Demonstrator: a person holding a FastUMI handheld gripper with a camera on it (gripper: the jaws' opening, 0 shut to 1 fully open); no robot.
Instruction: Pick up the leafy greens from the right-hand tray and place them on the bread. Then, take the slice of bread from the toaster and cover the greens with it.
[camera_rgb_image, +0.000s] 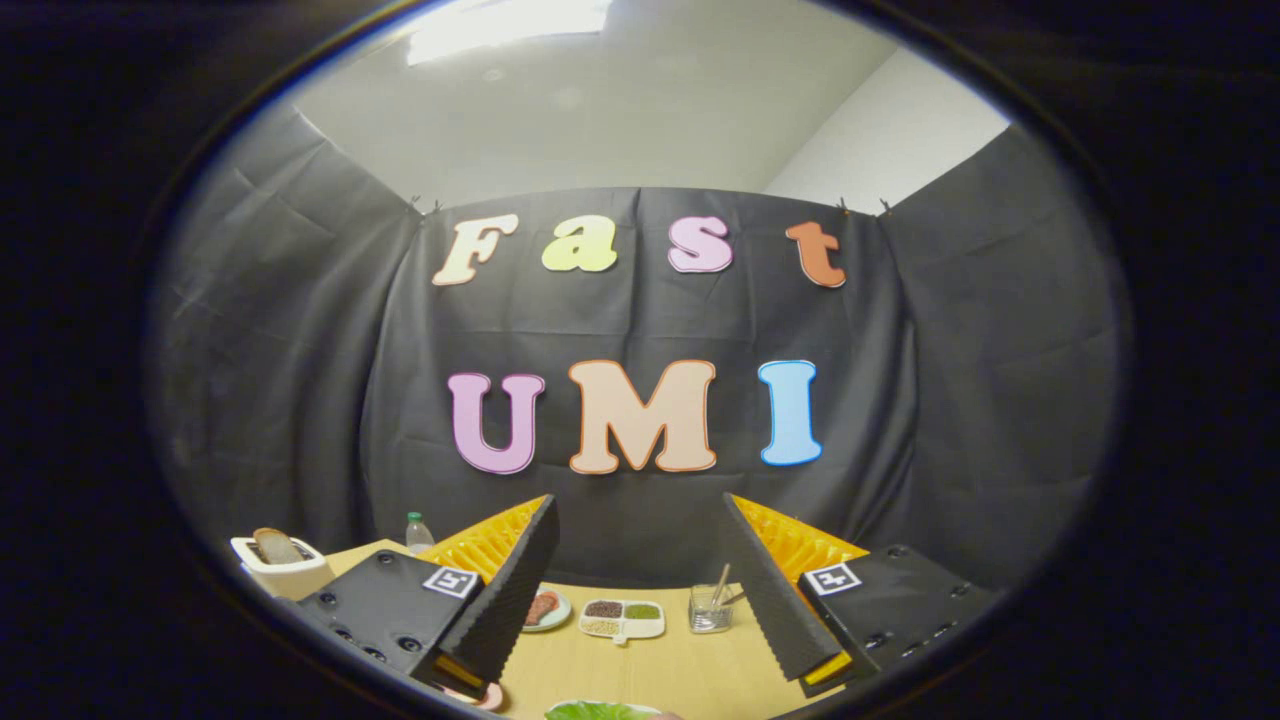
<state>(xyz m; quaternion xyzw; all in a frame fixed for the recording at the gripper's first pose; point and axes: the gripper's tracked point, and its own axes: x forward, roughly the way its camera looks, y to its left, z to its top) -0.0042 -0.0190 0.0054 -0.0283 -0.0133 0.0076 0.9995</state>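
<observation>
Leafy greens (598, 711) cut off below spread, empty claw (640, 590); toaster (283, 565) half-hidden.

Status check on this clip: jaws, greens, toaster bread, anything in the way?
Gripper jaws open, empty, raised above the wooden table. Leafy green lettuce below, untouched. Brown bread slice upright in white toaster. Nothing between the jaws.

Tongs (640, 590) wide open, both fingers (505, 600) splayed apart (nothing between them), held level.
</observation>
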